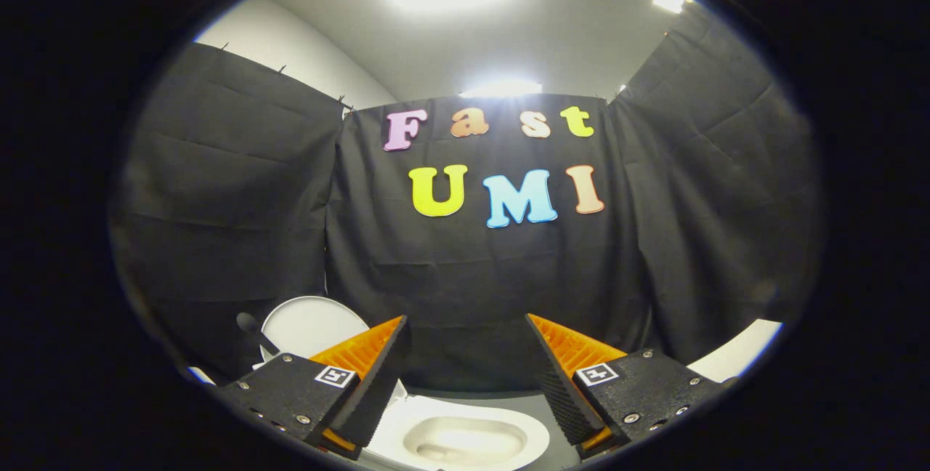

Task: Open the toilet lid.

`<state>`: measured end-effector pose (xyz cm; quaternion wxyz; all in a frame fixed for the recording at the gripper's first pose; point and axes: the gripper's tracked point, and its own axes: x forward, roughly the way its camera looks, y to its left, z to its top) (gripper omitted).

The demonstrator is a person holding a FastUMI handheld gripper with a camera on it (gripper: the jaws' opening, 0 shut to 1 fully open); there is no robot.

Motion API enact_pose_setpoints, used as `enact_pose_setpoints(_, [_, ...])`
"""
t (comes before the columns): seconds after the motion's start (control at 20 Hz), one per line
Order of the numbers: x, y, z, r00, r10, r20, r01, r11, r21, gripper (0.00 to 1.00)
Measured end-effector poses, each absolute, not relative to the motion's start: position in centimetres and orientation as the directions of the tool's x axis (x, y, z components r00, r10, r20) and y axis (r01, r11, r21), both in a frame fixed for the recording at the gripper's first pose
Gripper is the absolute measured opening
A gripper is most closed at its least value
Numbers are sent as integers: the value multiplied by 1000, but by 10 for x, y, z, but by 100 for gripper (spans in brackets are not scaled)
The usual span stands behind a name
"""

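Gripper [468, 340] wide open, empty; raised toilet lid [309, 325] half hidden behind 1 finger [370, 376].

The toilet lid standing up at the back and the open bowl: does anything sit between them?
In the gripper view, one of the open fingers crosses between the raised toilet lid and the bowl; nothing else shows there. The fingers hold nothing.

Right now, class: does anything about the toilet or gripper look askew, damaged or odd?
Nothing stands out. The toilet lid stands raised beyond the open gripper, and the bowl lies uncovered between its fingers.
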<state>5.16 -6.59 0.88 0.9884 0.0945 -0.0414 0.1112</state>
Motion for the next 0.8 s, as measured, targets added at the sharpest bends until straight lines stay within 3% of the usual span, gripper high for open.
enact_pose_setpoints(0.2, [58,-79,-10,969,236,70,-246,939,241,95])
enact_pose_setpoints(0.8, [62,-95,2,982,177,66,-184,977,112,95])
